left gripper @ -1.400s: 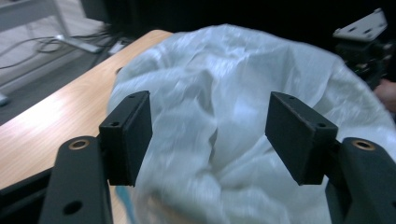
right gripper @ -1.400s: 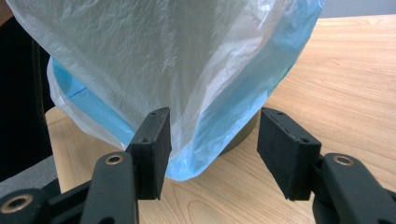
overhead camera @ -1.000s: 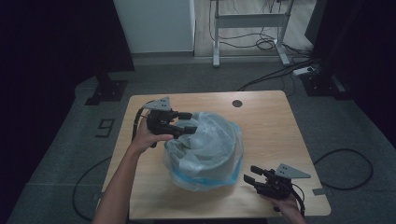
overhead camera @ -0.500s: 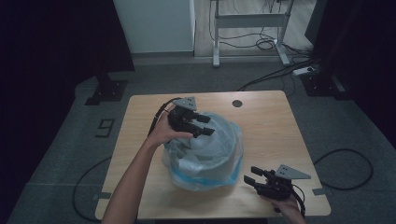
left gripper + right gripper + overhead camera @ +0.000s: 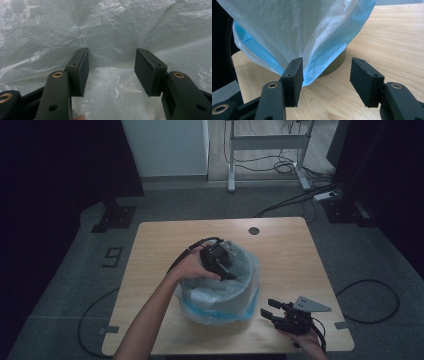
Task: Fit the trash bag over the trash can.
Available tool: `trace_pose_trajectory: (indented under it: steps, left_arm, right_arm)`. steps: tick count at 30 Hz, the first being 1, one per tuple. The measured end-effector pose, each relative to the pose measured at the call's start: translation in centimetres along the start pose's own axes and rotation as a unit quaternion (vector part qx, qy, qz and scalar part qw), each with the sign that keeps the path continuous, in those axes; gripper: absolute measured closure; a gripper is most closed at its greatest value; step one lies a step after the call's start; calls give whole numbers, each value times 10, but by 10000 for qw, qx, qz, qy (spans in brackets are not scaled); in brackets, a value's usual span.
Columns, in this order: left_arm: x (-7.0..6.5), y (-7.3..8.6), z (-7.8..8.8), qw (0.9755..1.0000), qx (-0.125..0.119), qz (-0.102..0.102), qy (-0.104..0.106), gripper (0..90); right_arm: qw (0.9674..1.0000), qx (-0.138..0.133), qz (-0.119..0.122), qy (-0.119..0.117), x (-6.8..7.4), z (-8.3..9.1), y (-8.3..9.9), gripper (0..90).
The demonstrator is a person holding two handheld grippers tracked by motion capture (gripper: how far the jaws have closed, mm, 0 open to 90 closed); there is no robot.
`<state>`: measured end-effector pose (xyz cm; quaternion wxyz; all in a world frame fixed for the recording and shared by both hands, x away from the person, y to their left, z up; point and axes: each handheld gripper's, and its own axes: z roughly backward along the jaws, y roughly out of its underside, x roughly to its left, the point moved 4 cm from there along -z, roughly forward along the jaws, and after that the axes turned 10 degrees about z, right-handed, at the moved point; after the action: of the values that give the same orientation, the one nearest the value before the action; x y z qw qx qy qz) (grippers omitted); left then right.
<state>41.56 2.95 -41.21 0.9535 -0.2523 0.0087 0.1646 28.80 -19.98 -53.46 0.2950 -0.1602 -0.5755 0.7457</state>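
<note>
You're working in a lab or recording studio: a lone wooden desk (image 5: 160, 250) on grey carpet, black curtains (image 5: 60, 165) around it, a taped floor number (image 5: 113, 256), cables (image 5: 285, 167) trailing past a metal stand frame (image 5: 267, 142).

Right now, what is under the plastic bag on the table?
Under the plastic bag, a round dark base peeks out at the bag's lower edge and stands on the wooden table. The rest of that thing is covered, so I cannot tell what it is.
</note>
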Motion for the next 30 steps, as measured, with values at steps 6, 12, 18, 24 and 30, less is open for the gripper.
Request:
trace_pose_trajectory:
  steps: [6, 12, 18, 24, 30]
  left_arm:
    - [1, 1, 6, 9997, -190, 8, -140, 399]
    - [6, 11, 43, 9966, -795, 176, -140, 409]
    - [13, 23, 58, 9943, -986, 345, -202, 415]
    - [20, 34, 56, 9969, -538, 473, -316, 433]
    - [19, 37, 36, 9984, 174, 409, -337, 439]
  right_arm:
    - [10000, 36, 18, 7, 0, 0, 1, 431]
    - [10000, 33, 5, 6, 0, -1, 0, 431]
    - [10000, 50, 24, -12, 1, -3, 1, 430]
    - [10000, 71, 17, -24, 1, -4, 1, 430]
    - [10000, 69, 18, -31, 1, -5, 1, 430]
